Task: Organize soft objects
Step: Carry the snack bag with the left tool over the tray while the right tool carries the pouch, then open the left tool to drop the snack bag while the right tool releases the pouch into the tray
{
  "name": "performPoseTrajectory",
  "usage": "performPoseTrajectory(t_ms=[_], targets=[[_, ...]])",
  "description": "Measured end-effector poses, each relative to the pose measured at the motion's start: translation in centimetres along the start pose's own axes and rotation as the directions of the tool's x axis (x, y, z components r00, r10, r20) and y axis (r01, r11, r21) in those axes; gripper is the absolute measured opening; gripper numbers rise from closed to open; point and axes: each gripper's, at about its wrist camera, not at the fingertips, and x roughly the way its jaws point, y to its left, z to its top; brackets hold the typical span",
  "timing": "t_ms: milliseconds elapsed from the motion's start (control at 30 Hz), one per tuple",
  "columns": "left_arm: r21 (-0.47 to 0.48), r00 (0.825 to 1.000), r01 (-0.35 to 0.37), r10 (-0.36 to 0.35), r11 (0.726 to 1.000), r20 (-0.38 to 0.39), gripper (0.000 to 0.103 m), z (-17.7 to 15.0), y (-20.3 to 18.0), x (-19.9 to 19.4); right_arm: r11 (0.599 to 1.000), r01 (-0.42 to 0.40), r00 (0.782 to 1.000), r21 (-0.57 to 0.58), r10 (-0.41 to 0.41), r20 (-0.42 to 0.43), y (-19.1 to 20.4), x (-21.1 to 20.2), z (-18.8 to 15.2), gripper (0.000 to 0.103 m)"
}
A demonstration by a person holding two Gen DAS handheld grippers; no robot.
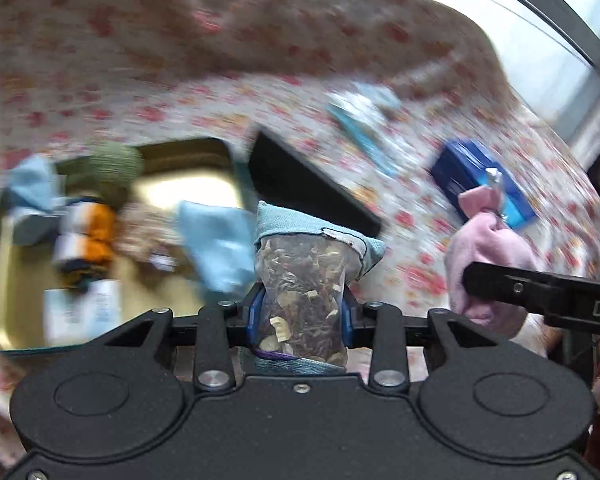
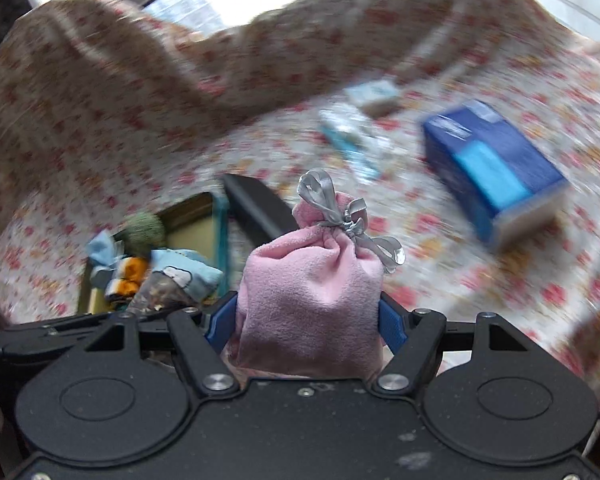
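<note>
Tray [image 1: 204, 152] of soft items lies beside black case [image 1: 300, 184].

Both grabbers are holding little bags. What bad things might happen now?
The tray already looks crowded with a ball of yarn, socks and a blue pillow, so a new bag might push something out. The left gripper squeezes a clear bag of dried petals, which could crush. The pink pouch in the right gripper has a loose silver ribbon that might snag.
</note>
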Motion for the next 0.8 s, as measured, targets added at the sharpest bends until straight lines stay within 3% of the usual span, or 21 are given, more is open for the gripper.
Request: performPoseTrajectory(t_ms=[200, 500, 600, 700, 800], targets=[[-0.128, 0.986, -0.148, 0.156, 0.981, 0.054, 0.037, 1.2, 6.3, -1.6, 0.987, -0.075, 0.997, -0.14, 0.076, 0.005, 6.0, 2.7, 2.8, 0.071], [-0.316, 0.943, -0.301, 0.331, 0.9, 0.044, 0.037, 2.5, 14.4, -1.4, 0.96, -0.147, 0.989, -0.237, 0.145, -0.025, 13.5, 7.9, 6.6, 0.071], [-0.358, 0.929, -0.342, 0.371, 0.869, 0.011, 0.038, 2.9, 16.4, -0.2, 0.958, -0.161, 0.987, -0.239, 0.162, -0.016, 14.7, 9.2, 7.4, 0.073], [-0.395, 0.921, -0.366, 0.389, 0.843, -0.024, 0.045, 2.8, 17.7, 0.8, 0.958, -0.189, 0.981, -0.217, 0.192, -0.007, 15.0, 10.5, 8.2, 0.084], [-0.404, 0.92, -0.368, 0.391, 0.838, -0.029, 0.053, 2.5, 18.0, 1.1, 0.961, -0.194, 0.98, -0.196, 0.197, -0.006, 14.7, 11.1, 8.5, 0.084]])
